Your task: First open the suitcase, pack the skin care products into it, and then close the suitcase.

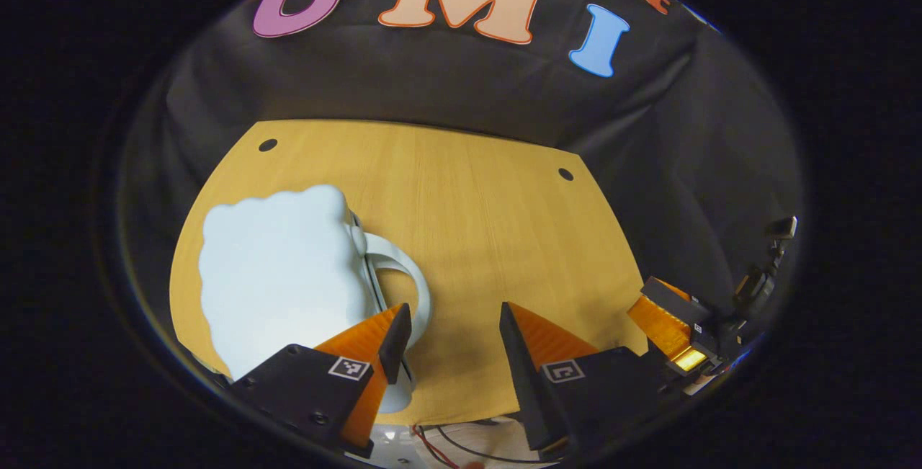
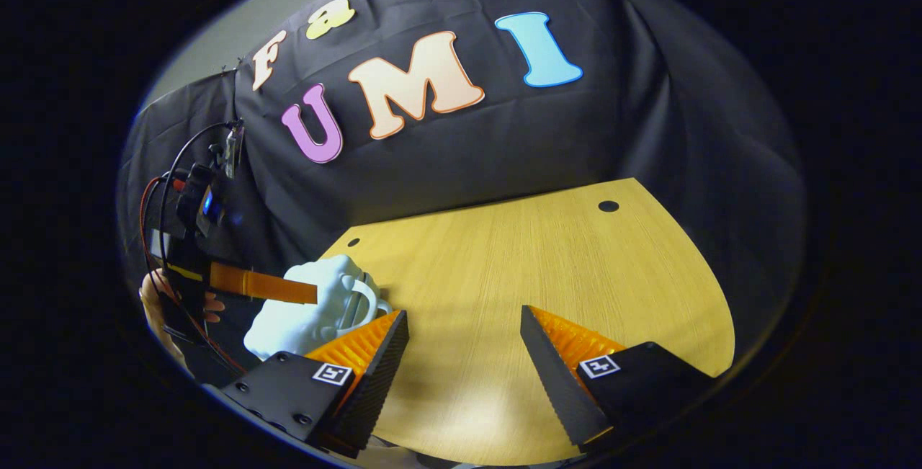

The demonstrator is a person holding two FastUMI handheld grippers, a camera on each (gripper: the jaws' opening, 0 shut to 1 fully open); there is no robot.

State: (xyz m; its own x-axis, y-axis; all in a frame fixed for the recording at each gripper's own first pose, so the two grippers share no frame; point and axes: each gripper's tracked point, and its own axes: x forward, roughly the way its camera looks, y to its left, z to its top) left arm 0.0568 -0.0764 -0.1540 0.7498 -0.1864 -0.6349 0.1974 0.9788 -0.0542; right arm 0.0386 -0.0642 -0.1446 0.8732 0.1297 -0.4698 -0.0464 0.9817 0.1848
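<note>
Item: suitcase (image 1: 277,274), small, pale blue-white, cloud-shaped outline, looped handle (image 1: 403,274) on one edge. Lies closed and flat on the surface (image 1: 490,224), toward its left side in the left gripper view; seam between the halves runs just beside the handle

Item: left gripper (image 1: 450,339). Jaws released, wide apart, nothing between them. One finger tip overlaps the handle in the left gripper view; whether it touches cannot be told. In the right gripper view its orange finger (image 2: 263,285) reaches over the suitcase top, with a hand (image 2: 162,307) behind it

Item: right gripper (image 2: 464,354). Jaws released, empty, held over bare surface, apart from the suitcase

Item: skin care products. Not located in these views

Step in hand, judged: opening, not yet done. To do it well, bring one finger into the seam near the handle and lift the upper half, while the other gripper steadies the lower half; the case looks light and likely to slide or tip on smooth wood. A pull on the handle alone would probably drag the whole case

Surroundings: two round holes (image 1: 268,145) at the far edge of the surface; red and black cables (image 2: 155,202) trailing by the left gripper. Obstruction: nothing on the surface near the case; the cables might snag during a lift
</note>
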